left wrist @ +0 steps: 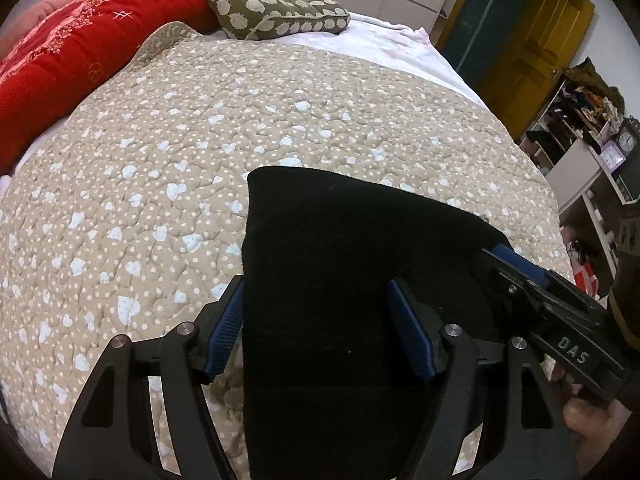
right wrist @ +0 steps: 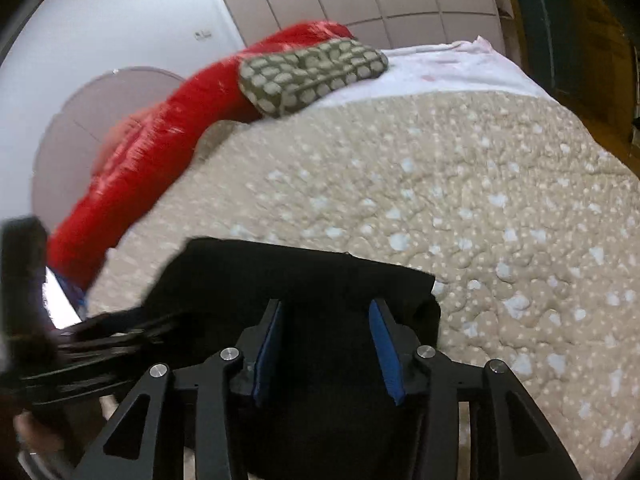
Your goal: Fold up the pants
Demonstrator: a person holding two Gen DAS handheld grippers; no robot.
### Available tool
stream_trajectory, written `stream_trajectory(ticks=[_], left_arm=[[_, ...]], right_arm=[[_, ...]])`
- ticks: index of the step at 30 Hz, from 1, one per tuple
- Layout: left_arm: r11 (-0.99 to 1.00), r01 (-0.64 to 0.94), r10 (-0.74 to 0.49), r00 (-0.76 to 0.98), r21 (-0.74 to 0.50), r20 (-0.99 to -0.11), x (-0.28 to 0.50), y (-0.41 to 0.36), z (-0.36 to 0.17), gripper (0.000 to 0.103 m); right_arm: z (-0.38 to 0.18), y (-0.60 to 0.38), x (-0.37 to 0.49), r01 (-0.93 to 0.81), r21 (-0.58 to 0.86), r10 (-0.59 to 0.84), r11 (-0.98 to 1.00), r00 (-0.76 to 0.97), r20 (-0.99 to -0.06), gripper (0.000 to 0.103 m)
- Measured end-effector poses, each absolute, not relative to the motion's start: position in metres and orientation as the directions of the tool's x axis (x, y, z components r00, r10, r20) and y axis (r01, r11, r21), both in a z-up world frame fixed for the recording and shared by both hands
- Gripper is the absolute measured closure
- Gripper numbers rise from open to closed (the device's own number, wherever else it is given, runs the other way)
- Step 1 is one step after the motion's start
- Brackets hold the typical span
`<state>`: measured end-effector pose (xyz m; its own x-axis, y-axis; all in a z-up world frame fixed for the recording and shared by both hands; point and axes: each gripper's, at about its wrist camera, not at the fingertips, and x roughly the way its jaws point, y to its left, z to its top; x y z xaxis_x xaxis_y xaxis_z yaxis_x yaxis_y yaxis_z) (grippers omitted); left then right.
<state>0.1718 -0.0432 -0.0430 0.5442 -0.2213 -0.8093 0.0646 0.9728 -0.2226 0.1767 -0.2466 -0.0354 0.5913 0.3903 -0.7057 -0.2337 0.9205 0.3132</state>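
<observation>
The black fabric pants (left wrist: 340, 288) lie as a compact folded stack on the beige dotted quilt (left wrist: 160, 160) of the bed. The left tool (left wrist: 316, 320) and right tool (right wrist: 326, 344) hover over them, jaws spread and empty, probably ready to grasp an edge for another fold.

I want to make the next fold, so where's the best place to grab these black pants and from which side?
Judging by how they lie, take the black pants at the far folded edge, one corner per gripper, coming from the near side over the fabric. That edge lies flat and straight on the quilt, and the left gripper and right gripper already sit open over it.
</observation>
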Motion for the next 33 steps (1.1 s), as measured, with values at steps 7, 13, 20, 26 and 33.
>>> stream_trajectory(ticks=[7, 13, 20, 26, 33], left_arm=[[0.967, 0.054, -0.236, 0.542, -0.247, -0.806, 0.170, -0.040, -0.044, 0.030], [0.975, 0.055, -0.211, 0.554, -0.217, -0.805, 0.164, -0.045, -0.042, 0.030], [0.984, 0.024, -0.158, 0.573, -0.176, -0.805, 0.150, -0.042, -0.034, 0.030], [0.992, 0.007, -0.106, 0.617, -0.129, -0.780, 0.123, -0.039, -0.016, 0.030], [0.997, -0.016, -0.050, 0.660, -0.081, -0.749, 0.087, -0.038, -0.001, 0.030]], right_arm=[[-0.008, -0.251, 0.141, -0.290, 0.265, 0.391, 0.919, 0.604, -0.695, 0.060], [-0.032, -0.242, 0.102, -0.289, 0.116, 0.281, 0.950, 0.637, -0.718, 0.060], [-0.014, -0.255, 0.100, -0.276, 0.217, 0.347, 0.936, 0.633, -0.692, 0.060], [0.002, -0.261, 0.085, -0.235, 0.230, 0.329, 0.944, 0.670, -0.666, 0.060], [0.015, -0.260, 0.071, -0.210, 0.226, 0.308, 0.951, 0.691, -0.654, 0.060]])
